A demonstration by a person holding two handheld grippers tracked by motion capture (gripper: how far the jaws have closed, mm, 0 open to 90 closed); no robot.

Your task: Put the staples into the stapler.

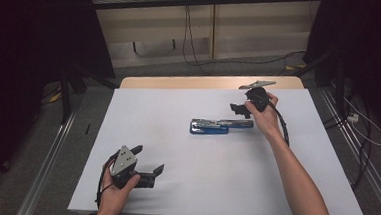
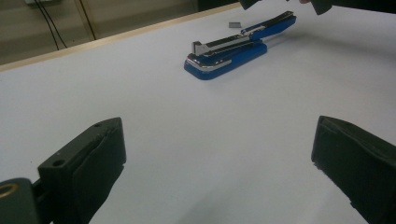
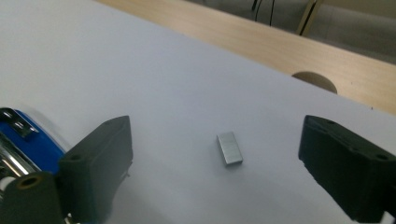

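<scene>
stapler (image 1: pixel 216 125): blue, flipped open, lying flat mid-sheet, nothing touching it
staples (image 3: pixel 229 148): little silver block on the sheet just past the stapler's far end, sitting loose between the right jaws
right gripper (image 1: pixel 239 109): hovering right by the stapler's right end, jaws spread wide, holding nothing
left gripper (image 1: pixel 147 161): well short of the stapler on the near-left side, jaws wide apart too, empty
sheet (image 1: pixel 174 181): white, covers the table under the stapler

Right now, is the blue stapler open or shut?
Open: the stapler lies flat with its top arm swung out, metal staple channel exposed.
</scene>
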